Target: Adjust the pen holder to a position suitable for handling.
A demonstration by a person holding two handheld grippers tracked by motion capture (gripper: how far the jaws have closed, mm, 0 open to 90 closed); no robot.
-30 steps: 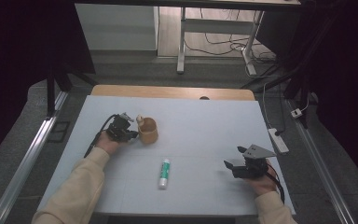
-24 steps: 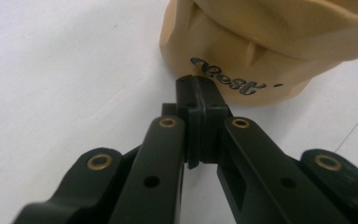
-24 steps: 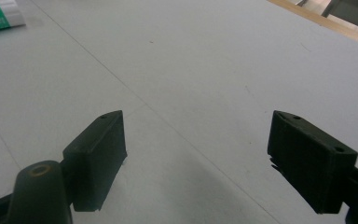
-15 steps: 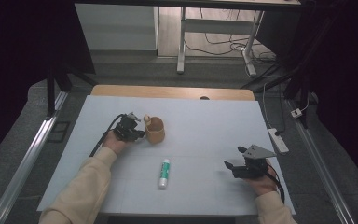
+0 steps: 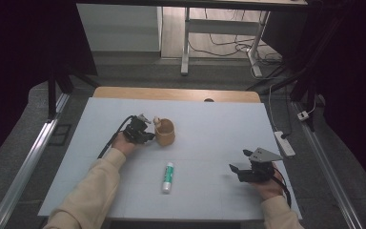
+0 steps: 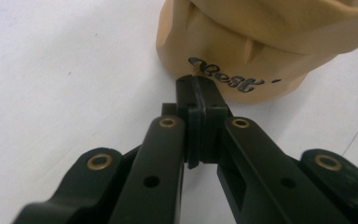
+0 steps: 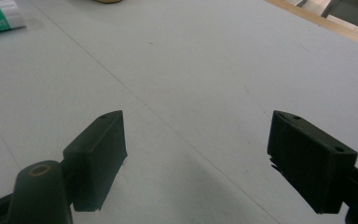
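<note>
Your left gripper has its jaws pressed together, tips at the base of a tan mug lettered "Best", just ahead on the white table. Your right gripper rests with jaws spread wide over bare tabletop. A green-and-white tube lies between them, nearer you.

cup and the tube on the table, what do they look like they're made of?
Cup: tan, matte and opaque with soft moulded ridges and dark printed lettering in the left gripper view; looks like plastic or a wood-fibre composite, though glazeless ceramic can't be ruled out.
Tube: white body with a green band, smooth and slightly glossy; probably plastic with a printed label.
</note>
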